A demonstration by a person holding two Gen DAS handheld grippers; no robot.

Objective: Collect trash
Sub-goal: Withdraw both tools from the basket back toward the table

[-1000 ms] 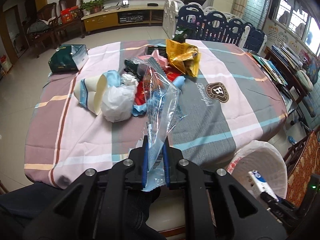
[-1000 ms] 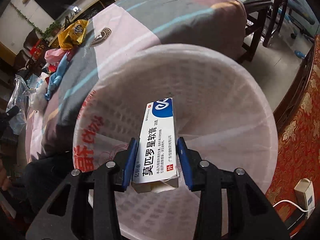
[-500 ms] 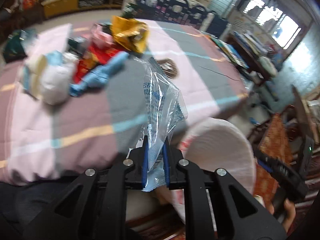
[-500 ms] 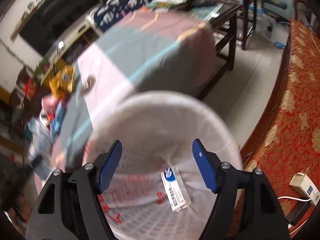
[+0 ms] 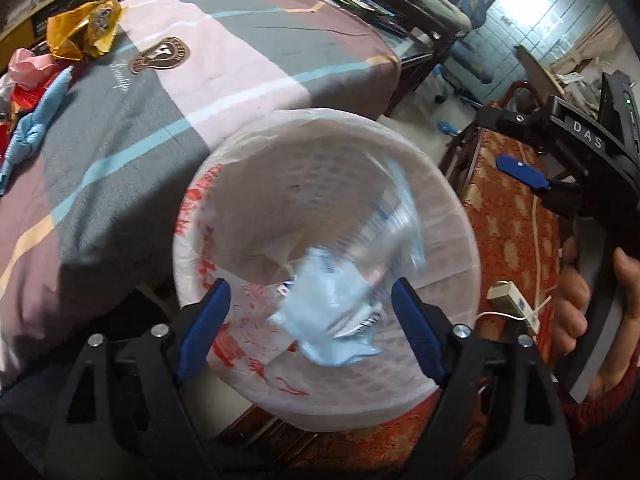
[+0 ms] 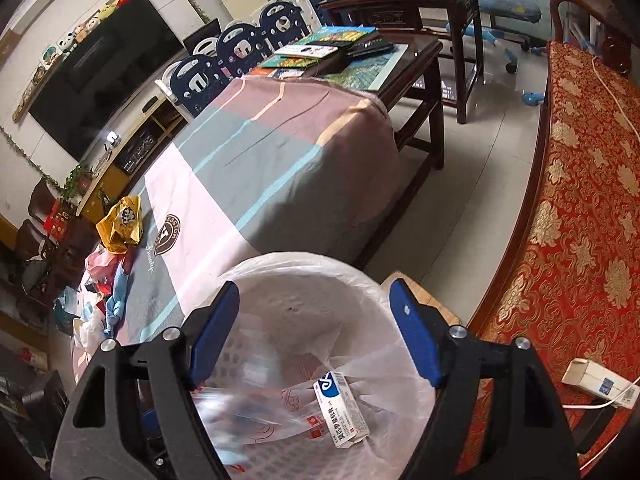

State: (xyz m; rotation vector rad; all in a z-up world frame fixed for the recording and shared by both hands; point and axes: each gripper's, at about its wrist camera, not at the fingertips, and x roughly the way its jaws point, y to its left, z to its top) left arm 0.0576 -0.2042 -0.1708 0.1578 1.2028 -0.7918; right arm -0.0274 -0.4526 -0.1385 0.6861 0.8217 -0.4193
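Observation:
A white bin lined with a white bag (image 5: pixel 460 208) stands on the floor beside the table. My left gripper (image 5: pixel 309 286) hangs over it with its jaws opening. A clear plastic bag with blue print (image 5: pixel 340 300) falls blurred between them, touched by neither pad. My right gripper (image 6: pixel 315 288) is a little above the bin (image 6: pixel 300 258), its jaws opening with nothing between them. A white and blue ointment box (image 6: pixel 342 410) lies inside the bin next to the blurred bag (image 6: pixel 240 412). More trash lies on the table: a yellow bag (image 5: pixel 84 30), a pink bag (image 5: pixel 28 66) and a blue cloth (image 5: pixel 32 128).
The table wears a striped pink and grey cloth (image 5: pixel 240 60). A red and gold patterned bench (image 6: pixel 580 200) runs along the right, with a white power adapter (image 6: pixel 596 382) on it. A dark wooden side table with books (image 6: pixel 360 52) stands behind. A hand (image 5: pixel 576 304) holds the right gripper.
My left gripper swung from over the table to above the bin and opened, letting the clear bag go. My right gripper opened, dropped the ointment box into the bin and rose.

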